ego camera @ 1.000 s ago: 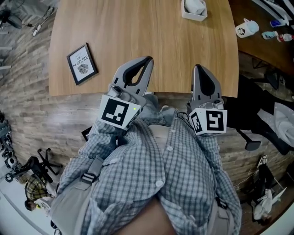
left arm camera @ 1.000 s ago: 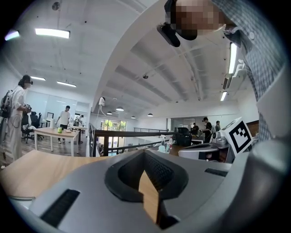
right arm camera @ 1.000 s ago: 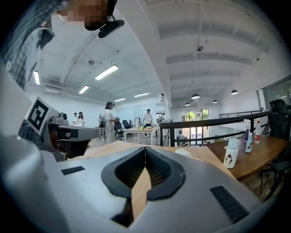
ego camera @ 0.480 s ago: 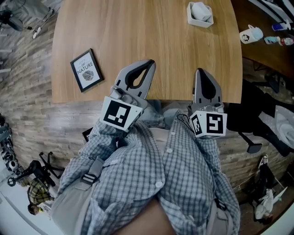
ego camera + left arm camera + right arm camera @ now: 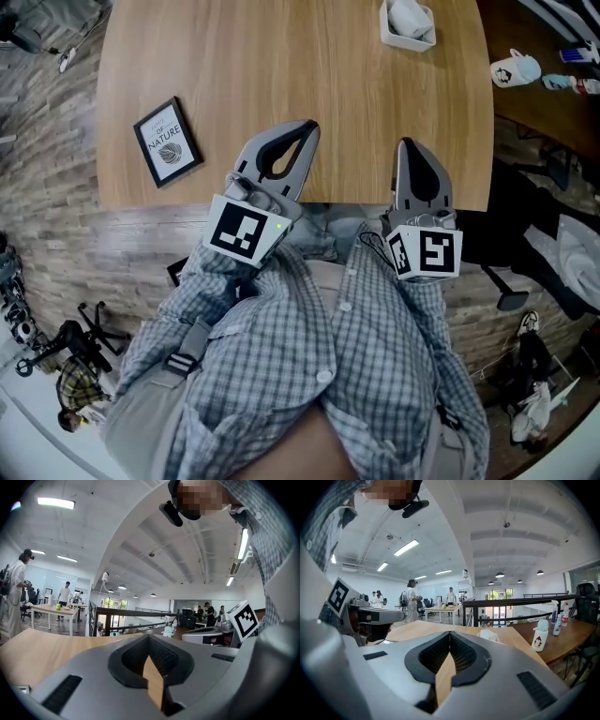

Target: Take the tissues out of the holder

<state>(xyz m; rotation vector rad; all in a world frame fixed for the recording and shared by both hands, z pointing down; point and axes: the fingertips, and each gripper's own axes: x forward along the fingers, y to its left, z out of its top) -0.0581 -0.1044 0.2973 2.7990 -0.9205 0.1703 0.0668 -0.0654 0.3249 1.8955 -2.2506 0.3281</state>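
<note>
Currently left tool (image 5: 306,125), right tool (image 5: 405,143) closed, empty, apparently near-level over table (image 5: 356,103) edge

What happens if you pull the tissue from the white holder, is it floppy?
Probably floppy: the tissue sits crumpled in the white holder. It likely weighs almost nothing, so it should lift easily. The holder looks small, so it might slide on the smooth wooden table when tugged.
</note>
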